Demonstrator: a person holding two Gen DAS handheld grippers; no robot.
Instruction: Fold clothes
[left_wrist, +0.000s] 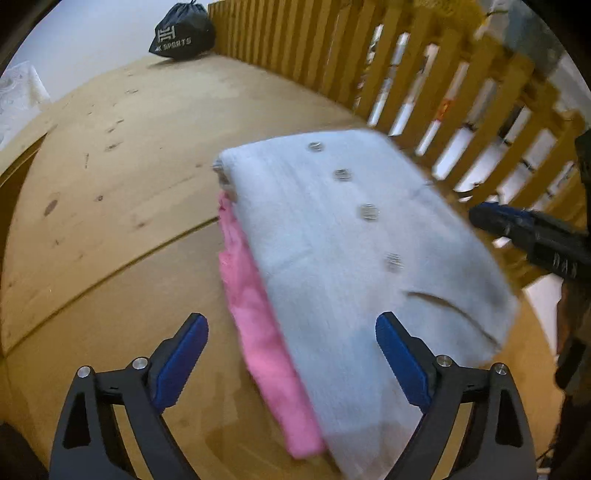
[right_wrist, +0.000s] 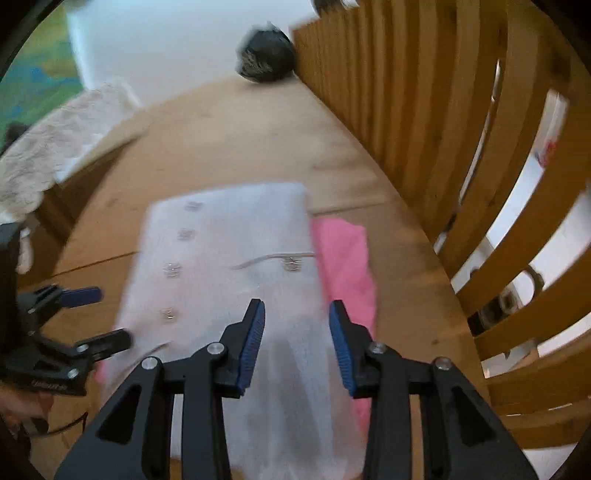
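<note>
A pale buttoned garment (left_wrist: 343, 236) is seen folded flat atop a folded pink garment (left_wrist: 258, 332) on the bench (left_wrist: 110, 184). Left claw (left_wrist: 291, 363) and right claw (right_wrist: 297, 345) are held apart, empty. No unfolded clothing is identified.

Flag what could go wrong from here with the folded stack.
1. The cardigan lies skewed on the pink garment; nudging one layer could shift the other and undo the fold.
2. Both tongs are open, left and right; closing on the top layer only may drag it off the pink one.
3. The stack sits near the slatted rail; the right tongs could knock it when swinging wide.
</note>
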